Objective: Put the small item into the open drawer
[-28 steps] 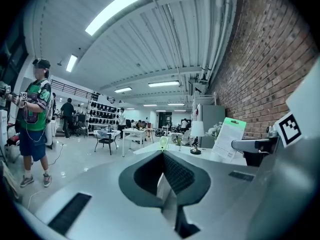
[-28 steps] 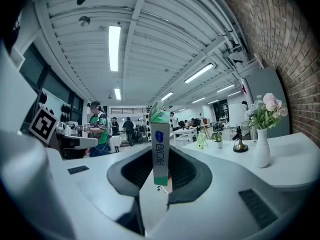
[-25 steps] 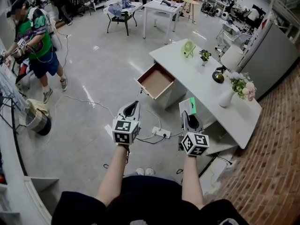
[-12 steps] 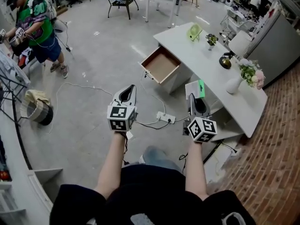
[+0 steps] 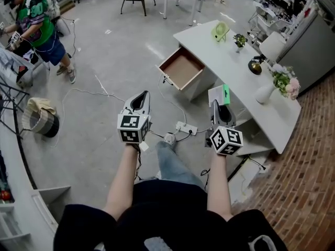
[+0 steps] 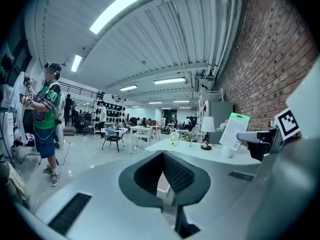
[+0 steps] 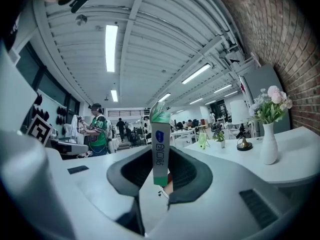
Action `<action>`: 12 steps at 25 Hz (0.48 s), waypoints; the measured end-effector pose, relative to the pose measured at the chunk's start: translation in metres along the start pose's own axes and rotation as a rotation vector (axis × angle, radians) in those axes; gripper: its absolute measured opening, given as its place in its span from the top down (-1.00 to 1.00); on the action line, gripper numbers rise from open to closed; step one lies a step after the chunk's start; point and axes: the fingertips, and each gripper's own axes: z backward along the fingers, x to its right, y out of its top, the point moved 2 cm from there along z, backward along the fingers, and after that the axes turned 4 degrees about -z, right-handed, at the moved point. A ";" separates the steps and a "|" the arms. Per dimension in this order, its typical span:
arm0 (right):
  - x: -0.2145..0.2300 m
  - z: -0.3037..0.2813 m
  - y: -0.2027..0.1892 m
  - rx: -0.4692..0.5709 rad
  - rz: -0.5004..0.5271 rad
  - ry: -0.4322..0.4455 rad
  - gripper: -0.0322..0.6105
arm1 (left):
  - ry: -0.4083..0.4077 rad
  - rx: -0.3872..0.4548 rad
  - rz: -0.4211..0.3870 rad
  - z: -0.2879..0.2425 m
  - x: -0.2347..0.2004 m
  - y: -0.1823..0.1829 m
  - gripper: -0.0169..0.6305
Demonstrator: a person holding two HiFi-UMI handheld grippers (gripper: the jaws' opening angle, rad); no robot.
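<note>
Small item [image 7: 160,149], a flat white packet with a green top, stands upright in the right gripper [image 5: 221,109], whose claw is clenched on its lower part. In the head view it shows just beyond the marker cube, over the near edge of the white table [image 5: 230,69]. The open drawer [image 5: 180,71] juts out from the table's left side, farther off and to the left of the packet; its brown bottom is bare. The left gripper [image 5: 140,99] hangs over the grey floor to the left, well apart from the drawer, its claw drawn close together with nothing in it. A vase of flowers [image 5: 264,93], a small plant [image 5: 239,40] and a green fan [image 5: 220,31] stand on the table. A power strip [image 5: 186,128] lies on the floor between the two grippers.
</note>
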 end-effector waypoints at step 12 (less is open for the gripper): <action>0.019 -0.112 0.000 -0.008 0.006 0.011 0.61 | 0.007 -0.010 -0.008 -0.090 -0.044 0.004 0.88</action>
